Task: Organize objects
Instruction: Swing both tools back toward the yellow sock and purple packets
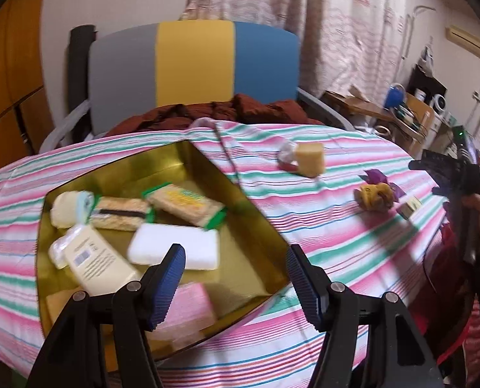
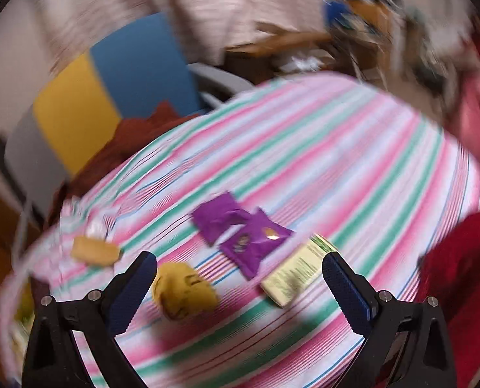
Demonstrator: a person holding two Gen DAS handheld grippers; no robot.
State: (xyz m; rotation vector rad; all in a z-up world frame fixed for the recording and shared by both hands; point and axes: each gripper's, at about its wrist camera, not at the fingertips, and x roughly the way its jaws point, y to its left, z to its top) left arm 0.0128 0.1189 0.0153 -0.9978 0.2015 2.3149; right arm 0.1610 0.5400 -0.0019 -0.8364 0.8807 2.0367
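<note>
A gold tin [image 1: 207, 165] on the striped cloth holds several wrapped snacks and soaps, among them a white bar [image 1: 175, 250] and a cream packet [image 1: 99, 263]. My left gripper [image 1: 235, 286] hovers open over the tin's near corner, nothing between its fingers. Out on the cloth lie a tan block [image 1: 309, 158], a yellow packet [image 1: 374, 195] and purple wrappers [image 1: 380, 179]. In the blurred right wrist view, my right gripper [image 2: 240, 291] is open above the yellow packet [image 2: 183, 294], two purple sachets [image 2: 240, 232] and a pale green packet [image 2: 298, 270]. The right gripper [image 1: 450, 168] also shows at the far right.
A grey, yellow and blue chair back [image 1: 194, 68] stands behind the table with a dark red cloth [image 1: 214, 113] on its seat. Cluttered wooden furniture [image 1: 401, 110] and curtains lie at the back right. A red sleeve [image 2: 466, 274] is close on the right.
</note>
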